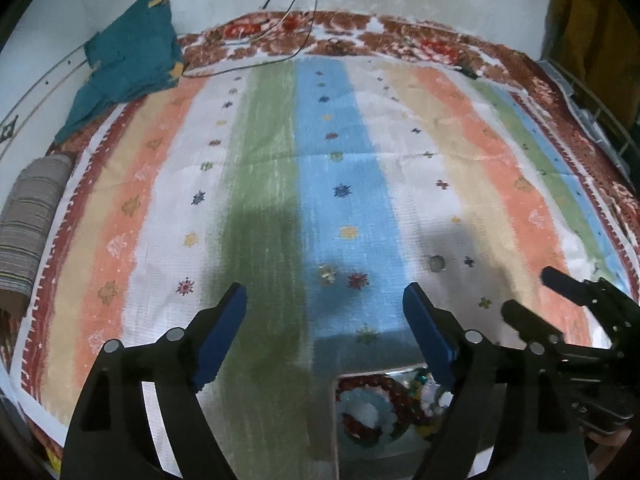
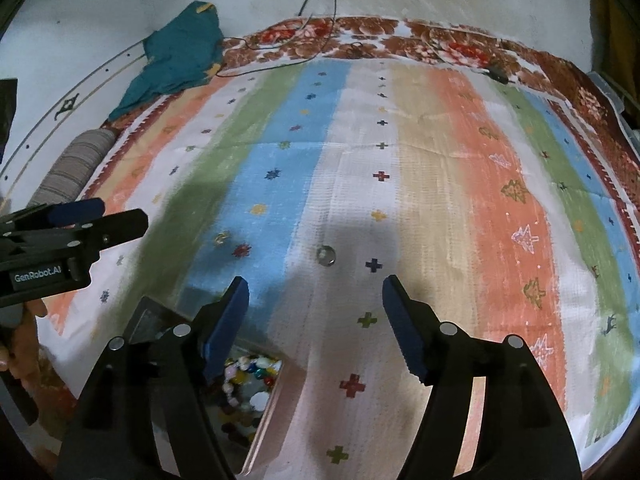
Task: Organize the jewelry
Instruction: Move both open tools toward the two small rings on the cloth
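Note:
A clear box of beaded jewelry (image 1: 380,408) sits on the striped cloth at the near edge; it also shows in the right wrist view (image 2: 248,384). A small silver ring (image 1: 436,263) lies on the white stripe ahead; it shows in the right wrist view too (image 2: 325,255). A small gold piece (image 1: 327,273) lies on the blue stripe, also seen in the right wrist view (image 2: 221,237). My left gripper (image 1: 324,312) is open and empty above the box. My right gripper (image 2: 314,304) is open and empty, just short of the ring.
A teal cloth (image 1: 128,64) is bunched at the far left corner. A striped grey roll (image 1: 28,232) lies off the left edge. Thin cables (image 1: 296,40) trail over the far border. A wire rack (image 1: 592,108) stands at the right.

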The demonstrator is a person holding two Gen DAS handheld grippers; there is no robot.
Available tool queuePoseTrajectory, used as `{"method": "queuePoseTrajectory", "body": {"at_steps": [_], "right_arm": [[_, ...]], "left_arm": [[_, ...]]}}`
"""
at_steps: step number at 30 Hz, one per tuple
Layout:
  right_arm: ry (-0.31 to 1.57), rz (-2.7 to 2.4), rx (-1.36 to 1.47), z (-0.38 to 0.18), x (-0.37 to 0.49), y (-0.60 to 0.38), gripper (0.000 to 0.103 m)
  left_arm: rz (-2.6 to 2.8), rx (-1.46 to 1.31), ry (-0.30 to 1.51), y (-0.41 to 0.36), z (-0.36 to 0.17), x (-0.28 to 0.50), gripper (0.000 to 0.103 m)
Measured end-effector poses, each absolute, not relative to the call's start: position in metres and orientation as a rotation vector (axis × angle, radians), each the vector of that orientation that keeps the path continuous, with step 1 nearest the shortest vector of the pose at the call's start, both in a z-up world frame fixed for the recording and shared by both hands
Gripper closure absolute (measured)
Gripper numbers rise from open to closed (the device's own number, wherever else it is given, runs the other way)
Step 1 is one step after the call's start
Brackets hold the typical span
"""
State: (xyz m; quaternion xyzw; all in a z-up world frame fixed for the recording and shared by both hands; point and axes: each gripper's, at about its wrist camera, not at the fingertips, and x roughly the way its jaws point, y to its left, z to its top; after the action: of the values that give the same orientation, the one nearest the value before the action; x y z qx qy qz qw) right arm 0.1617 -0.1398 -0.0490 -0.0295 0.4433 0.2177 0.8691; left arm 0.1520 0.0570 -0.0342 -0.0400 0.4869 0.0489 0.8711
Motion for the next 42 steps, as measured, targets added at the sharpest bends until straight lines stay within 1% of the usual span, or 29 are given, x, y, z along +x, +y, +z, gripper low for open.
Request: {"method": "queuePoseTrajectory", "body": {"at_steps": [2,9,17,29,34,36,37,42], "right_arm": [[0.935,0.452,-0.06,-0.05,0.166,-0.14,0.031],[0.96,0.456,-0.07,-0.055,0.178,-0.136,0.03],[1.022,0.447,-0.047,-0.067,0.193,-0.137,0.03],[1.065,0.444,-0.1,-0.087,0.212,-0.124,0.03],[1.087,0.44,-0.116,-0.098,0.22,-0.121,0.03],[1.092,0.444,-0.123,-0.101,0.222,-0.118,0.03],[1.094,0.447,-0.127,-0.102,0.223,-0.116,0.03],[1.089,0.439,-0.124,-0.105,0.228,-0.114,0.03]], "left_arm": [[0.113,-0.085,1.036,0.06,-0.039,0.157,0.021],[0.119,-0.076,1.075,0.059,-0.047,0.17,0.018],[0.11,-0.096,1.132,0.062,-0.062,0.189,0.018],[0.085,-0.104,1.23,0.064,-0.091,0.209,0.018],[0.092,-0.094,1.261,0.067,-0.102,0.215,0.02],[0.083,-0.092,1.277,0.066,-0.105,0.217,0.029],[0.073,-0.089,1.29,0.065,-0.107,0.218,0.031],[0.046,-0.059,1.333,0.059,-0.116,0.222,0.034]]}}
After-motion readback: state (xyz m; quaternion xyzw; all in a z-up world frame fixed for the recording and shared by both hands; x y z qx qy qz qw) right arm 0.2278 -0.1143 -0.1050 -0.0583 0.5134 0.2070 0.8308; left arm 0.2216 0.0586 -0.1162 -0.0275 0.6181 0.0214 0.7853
